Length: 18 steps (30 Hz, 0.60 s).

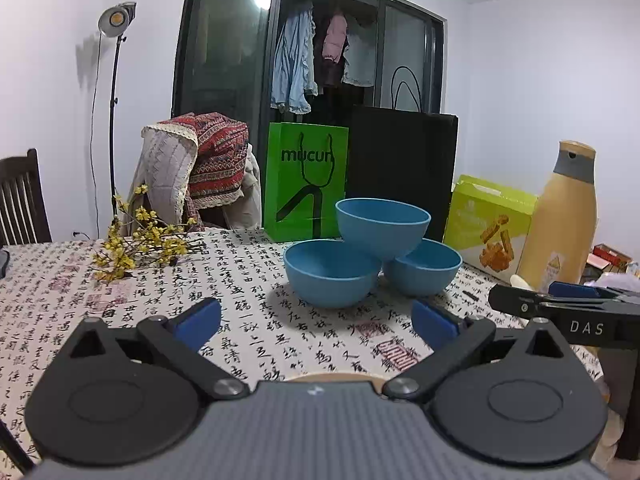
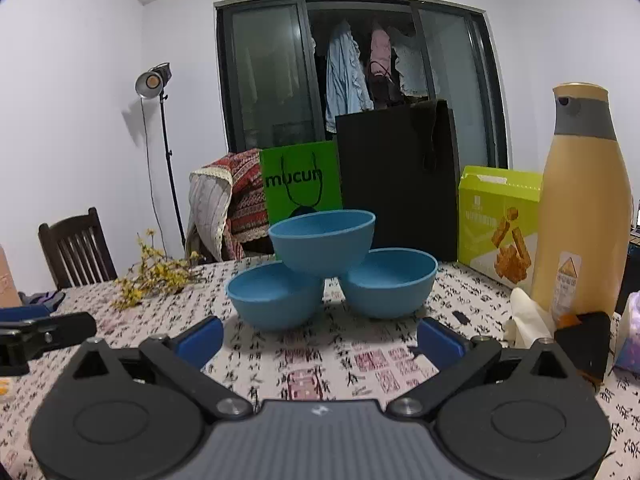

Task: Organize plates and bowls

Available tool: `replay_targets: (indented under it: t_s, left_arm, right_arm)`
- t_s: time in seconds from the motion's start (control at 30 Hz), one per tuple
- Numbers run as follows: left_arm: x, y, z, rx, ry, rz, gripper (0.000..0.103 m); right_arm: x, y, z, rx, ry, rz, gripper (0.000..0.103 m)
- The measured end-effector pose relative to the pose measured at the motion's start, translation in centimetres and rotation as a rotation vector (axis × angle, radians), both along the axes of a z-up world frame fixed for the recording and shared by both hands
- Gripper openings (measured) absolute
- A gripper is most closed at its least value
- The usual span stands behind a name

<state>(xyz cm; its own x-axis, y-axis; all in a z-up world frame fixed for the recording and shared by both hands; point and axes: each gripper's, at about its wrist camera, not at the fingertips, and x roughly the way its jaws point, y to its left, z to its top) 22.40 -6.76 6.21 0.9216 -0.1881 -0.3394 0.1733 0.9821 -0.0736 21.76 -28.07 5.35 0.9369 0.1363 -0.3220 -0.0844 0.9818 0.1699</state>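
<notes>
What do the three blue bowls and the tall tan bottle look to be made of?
Blue bowls: probably matte plastic or a fibre composite. The colour is uniform, with no glaze shine, and the rims are thin.
Tan bottle: likely plastic with a satin finish. The body is smooth and moulded, with a soft sheen, a grey collar and a paper label. Neither material is certain from looks alone.

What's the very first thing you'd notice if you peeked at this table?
Three blue bowls in the middle of the table: the top bowl sits on the rims of the left bowl and the right bowl. Behind them stands a bright green bag, and a tall tan bottle rises at the right. Both claws, left and right, are open and empty.
</notes>
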Motion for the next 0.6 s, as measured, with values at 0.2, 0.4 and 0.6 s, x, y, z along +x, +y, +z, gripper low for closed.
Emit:
replay_targets:
  t_s: [0.2, 0.4, 0.6]
  left_arm:
    - [1.9, 0.5, 1.1, -0.037, 0.019, 0.006, 0.103]
    - [3.9, 0.7, 2.1, -0.053, 0.045, 0.004, 0.103]
    - [6.0, 0.7, 2.7, -0.066, 0.085, 0.004, 0.103]
  right_arm:
    - [1.4, 0.0, 1.2, 0.002, -0.012, -0.009, 0.103]
    - [2.9, 0.2, 2.2, -0.002, -0.015, -0.022, 0.103]
    - [4.8, 0.4, 3.2, 0.002, -0.005, -0.031, 0.103]
